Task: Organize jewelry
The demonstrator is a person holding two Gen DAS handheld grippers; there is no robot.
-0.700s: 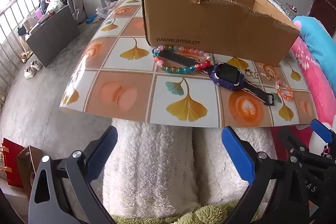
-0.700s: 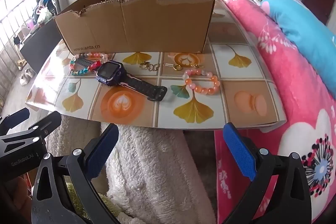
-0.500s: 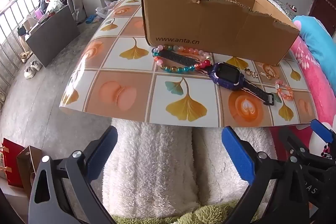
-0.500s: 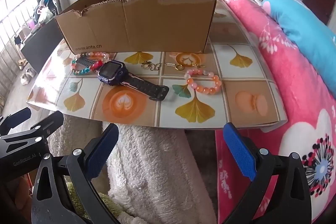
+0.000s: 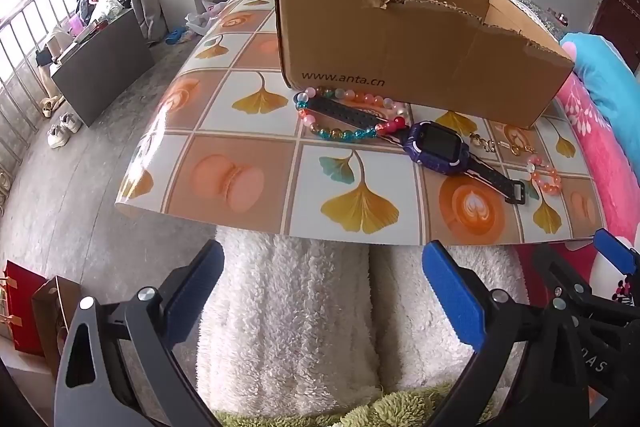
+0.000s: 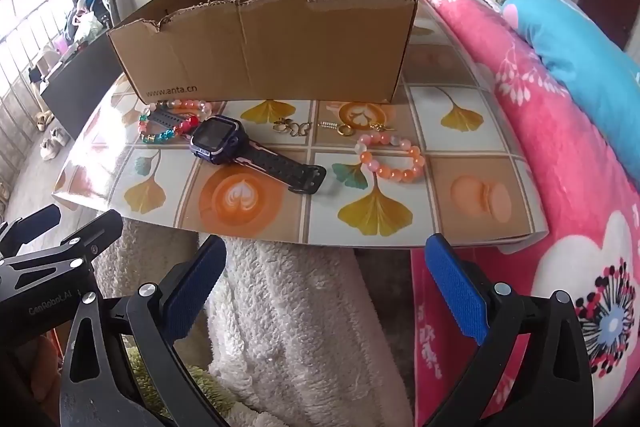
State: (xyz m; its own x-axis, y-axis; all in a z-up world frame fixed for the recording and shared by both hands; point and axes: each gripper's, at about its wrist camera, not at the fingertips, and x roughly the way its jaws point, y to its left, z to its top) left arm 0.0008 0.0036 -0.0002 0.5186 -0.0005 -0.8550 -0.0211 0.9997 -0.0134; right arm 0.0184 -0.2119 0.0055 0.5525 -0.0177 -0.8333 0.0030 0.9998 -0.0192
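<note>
Jewelry: four pieces and a watch, strung along the patterned board [image 6: 472, 219] in front of the cardboard box [image 6: 280, 51], all outside the box.
Left gripper [image 5: 320, 291]: jaws spread wide, blue pads [image 5: 452, 295] with nothing between them, touching nothing, hanging off the near edge of the board over the white fleece [image 5: 296, 327].
Right gripper [image 6: 324, 283]: same picture, wide open and empty, low in front of the board's near edge, with the pink flowered blanket [image 6: 568, 155] on its right.
Multicolour bracelet [image 5: 344, 119]: far left of the row, right up against the box front, looped around one strap of the watch.
Watch [image 6: 240, 151]: purple case, black strap, lying face up in mid-row, ahead of both grippers and well apart from them.
Gold chain [image 6: 292, 127]: just beyond the watch, between it and the box.
Gold clasp piece [image 6: 348, 129]: next along to the right, near the box front.
Orange bracelet [image 6: 392, 159]: nearest thing straight ahead of the right gripper, apart from it, lying flat.
Box print: "www.anta.cn" on the front wall, lower left.
Gripper print: "GenRobot.AI" on the left gripper's body in the right wrist view.
</note>
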